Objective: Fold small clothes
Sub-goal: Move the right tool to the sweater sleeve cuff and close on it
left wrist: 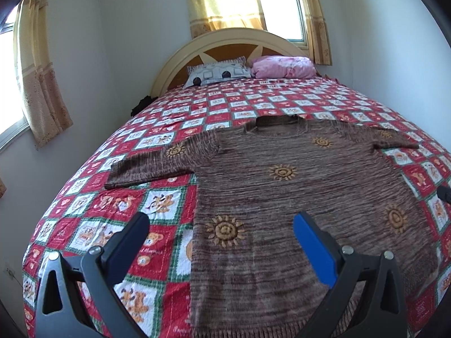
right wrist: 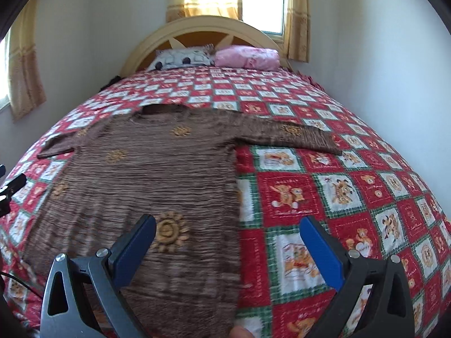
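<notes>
Sweater (left wrist: 296,197) in brown knit with yellow sun patterns lies flat, front up, on the red, white and green checked bedspread (left wrist: 118,205), sleeves stretched out to both sides, its collar toward the headboard (left wrist: 174,59), where a grey pillow (left wrist: 218,73) and a pink pillow (left wrist: 283,66) sit side by side. Left gripper (left wrist: 221,224) hangs wide open and holds nothing above the sweater's lower left edge, one finger over the bedspread, the other over the knit. Right gripper (right wrist: 228,226) is likewise spread wide and empty over the lower right edge.
</notes>
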Motion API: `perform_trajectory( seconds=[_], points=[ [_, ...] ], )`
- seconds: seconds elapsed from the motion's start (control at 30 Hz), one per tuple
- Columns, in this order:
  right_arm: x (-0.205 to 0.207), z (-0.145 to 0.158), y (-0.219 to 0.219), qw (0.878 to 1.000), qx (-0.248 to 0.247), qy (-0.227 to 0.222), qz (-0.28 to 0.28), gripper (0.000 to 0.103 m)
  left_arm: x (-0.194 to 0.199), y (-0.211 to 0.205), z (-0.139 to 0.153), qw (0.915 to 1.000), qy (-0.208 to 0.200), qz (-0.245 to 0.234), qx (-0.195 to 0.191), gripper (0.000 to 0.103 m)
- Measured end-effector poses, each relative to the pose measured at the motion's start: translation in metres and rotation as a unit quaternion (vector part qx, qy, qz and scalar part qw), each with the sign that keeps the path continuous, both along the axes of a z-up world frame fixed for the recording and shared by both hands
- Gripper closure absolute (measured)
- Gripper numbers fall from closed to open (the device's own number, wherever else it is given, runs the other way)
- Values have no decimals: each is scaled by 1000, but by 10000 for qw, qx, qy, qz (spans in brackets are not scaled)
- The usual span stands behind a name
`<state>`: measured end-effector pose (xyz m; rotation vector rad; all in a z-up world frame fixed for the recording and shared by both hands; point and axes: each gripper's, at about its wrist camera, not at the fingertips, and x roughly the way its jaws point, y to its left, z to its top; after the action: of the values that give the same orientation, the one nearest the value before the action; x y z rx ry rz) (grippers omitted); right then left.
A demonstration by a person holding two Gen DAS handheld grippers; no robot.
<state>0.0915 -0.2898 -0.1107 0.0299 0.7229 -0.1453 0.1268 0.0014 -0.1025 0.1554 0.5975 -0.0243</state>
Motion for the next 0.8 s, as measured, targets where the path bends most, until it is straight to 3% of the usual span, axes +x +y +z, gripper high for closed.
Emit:
perform_trajectory(
  seconds=[0.5,0.63,0.8],
  points=[
    [82,-17,-104,9957,632,374,-562,1,92,-19,-17,9995,211,-152,184,0],
    [99,-26,-135,9915,976,405,-753,1,114,-24,-28,9989,353,-161,271,0],
    [114,-32,-183,9806,1596,136,-1130,3,133,-19,-42,9980,625,-37,55,0]
  ],
)
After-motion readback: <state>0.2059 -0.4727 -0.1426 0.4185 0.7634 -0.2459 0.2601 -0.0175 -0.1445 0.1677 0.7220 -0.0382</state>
